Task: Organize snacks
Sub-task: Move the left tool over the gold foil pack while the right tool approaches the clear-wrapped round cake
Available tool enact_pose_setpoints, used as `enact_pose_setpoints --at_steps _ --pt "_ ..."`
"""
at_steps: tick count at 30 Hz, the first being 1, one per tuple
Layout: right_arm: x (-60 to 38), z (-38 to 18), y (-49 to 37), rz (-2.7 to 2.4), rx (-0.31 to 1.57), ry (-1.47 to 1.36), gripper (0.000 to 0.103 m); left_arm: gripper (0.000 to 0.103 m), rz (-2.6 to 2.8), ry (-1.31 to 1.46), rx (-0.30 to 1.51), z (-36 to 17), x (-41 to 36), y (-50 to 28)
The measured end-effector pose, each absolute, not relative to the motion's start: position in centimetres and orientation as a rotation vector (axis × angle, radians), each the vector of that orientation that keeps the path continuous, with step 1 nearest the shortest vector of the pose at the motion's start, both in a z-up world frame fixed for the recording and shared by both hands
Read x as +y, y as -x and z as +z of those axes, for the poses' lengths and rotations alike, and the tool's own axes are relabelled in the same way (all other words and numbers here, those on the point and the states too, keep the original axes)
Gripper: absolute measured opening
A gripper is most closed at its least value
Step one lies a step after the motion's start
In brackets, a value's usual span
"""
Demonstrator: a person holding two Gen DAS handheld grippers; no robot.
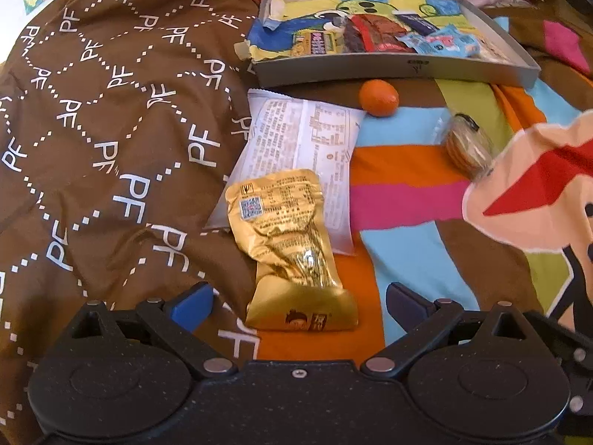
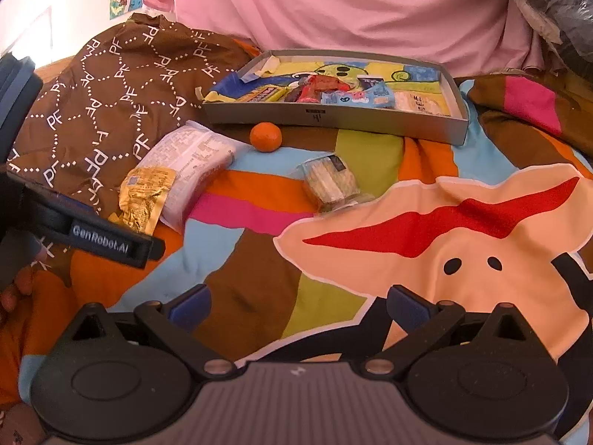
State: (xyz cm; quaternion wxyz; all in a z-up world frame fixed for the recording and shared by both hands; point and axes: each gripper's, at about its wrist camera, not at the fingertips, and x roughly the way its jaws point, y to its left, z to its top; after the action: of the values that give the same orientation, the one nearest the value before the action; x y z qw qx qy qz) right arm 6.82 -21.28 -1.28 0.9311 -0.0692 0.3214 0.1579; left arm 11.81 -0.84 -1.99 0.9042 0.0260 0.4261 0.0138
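Observation:
A gold foil snack packet (image 1: 292, 252) lies on the bedspread, its near end between the fingers of my open left gripper (image 1: 300, 306). Under its far end rests a white packet (image 1: 300, 155). An orange round snack (image 1: 378, 97) sits just in front of a grey box (image 1: 393, 68) that holds several wrapped snacks. A clear pack of crackers (image 1: 469, 144) lies to the right. In the right wrist view the gold packet (image 2: 142, 196), white packet (image 2: 192, 167), orange snack (image 2: 265, 136), crackers (image 2: 330, 183) and box (image 2: 333, 118) all lie ahead of my open, empty right gripper (image 2: 298, 306).
A brown quilt printed with "PF" (image 1: 103, 141) is bunched on the left. A colourful cartoon bedspread (image 2: 444, 244) covers the surface. Pink cloth (image 2: 352, 3) hangs behind the box. The left gripper's body (image 2: 92, 237) and a hand (image 2: 18, 289) show at the right view's left edge.

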Motion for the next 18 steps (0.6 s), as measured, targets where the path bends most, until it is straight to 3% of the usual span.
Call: enact_pose_setpoints --at_steps 18 --pt "-20.1 -2.2 -14.5 0.358 0.674 0.272 0.103 0.100 0.016 0.018 0.881 -2.6 0.4 -13.4"
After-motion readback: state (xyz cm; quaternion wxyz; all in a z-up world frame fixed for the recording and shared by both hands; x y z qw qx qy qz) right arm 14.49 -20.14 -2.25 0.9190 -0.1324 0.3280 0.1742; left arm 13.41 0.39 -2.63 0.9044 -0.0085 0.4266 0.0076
